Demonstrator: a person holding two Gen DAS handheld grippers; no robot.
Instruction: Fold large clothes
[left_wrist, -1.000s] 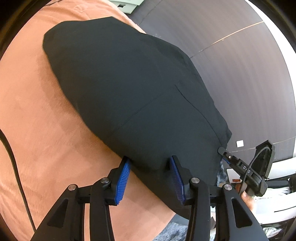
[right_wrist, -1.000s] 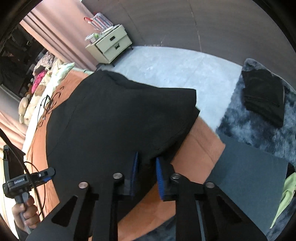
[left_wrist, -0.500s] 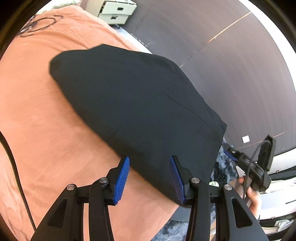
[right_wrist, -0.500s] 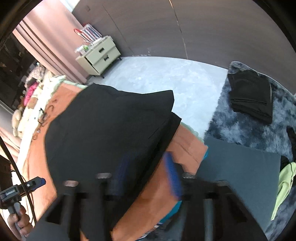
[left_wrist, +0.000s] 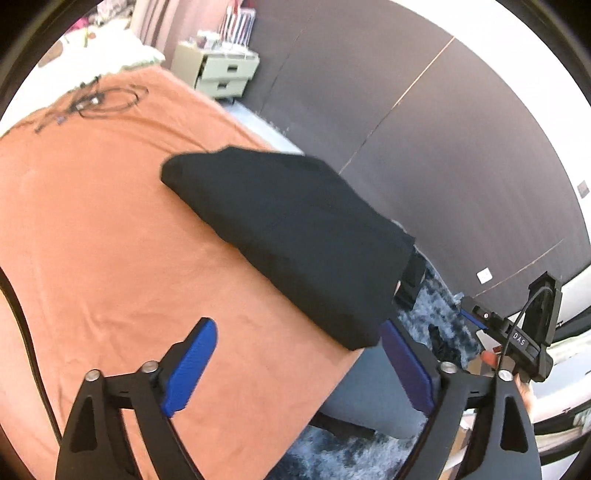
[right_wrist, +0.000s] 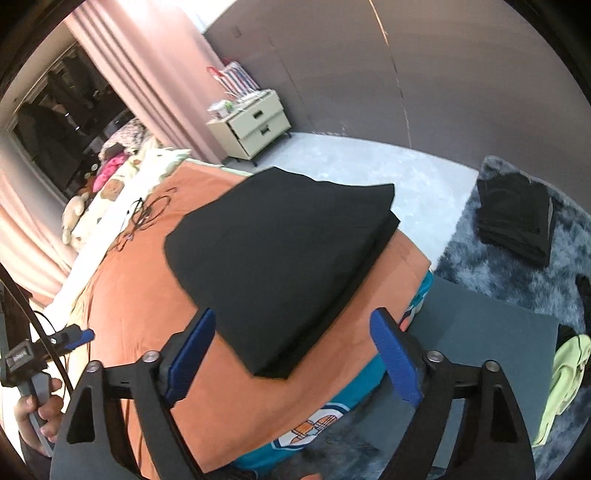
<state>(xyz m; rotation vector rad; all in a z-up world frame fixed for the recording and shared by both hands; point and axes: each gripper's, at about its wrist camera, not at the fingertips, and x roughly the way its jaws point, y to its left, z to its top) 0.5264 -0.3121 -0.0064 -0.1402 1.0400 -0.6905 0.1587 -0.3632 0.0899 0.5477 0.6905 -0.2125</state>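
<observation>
Release after a fold: black folded fabric garment (right_wrist: 284, 258) on the orange bedspread (left_wrist: 110, 251).
Left tool (left_wrist: 295, 365) and right tool (right_wrist: 291, 354) had just been opening, jaws apart and empty, leaving the fold to settle.

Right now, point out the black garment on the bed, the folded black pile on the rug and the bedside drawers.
black garment (right_wrist: 284, 254), right wrist view, centre of top layer
folded black pile (right_wrist: 515, 218), right wrist view, top surface
bedside drawers (right_wrist: 255, 123), right wrist view, drawer fronts

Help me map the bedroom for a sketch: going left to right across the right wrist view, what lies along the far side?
Pink curtain → nightstand → grey wall → folded black pile on the rug.
</observation>
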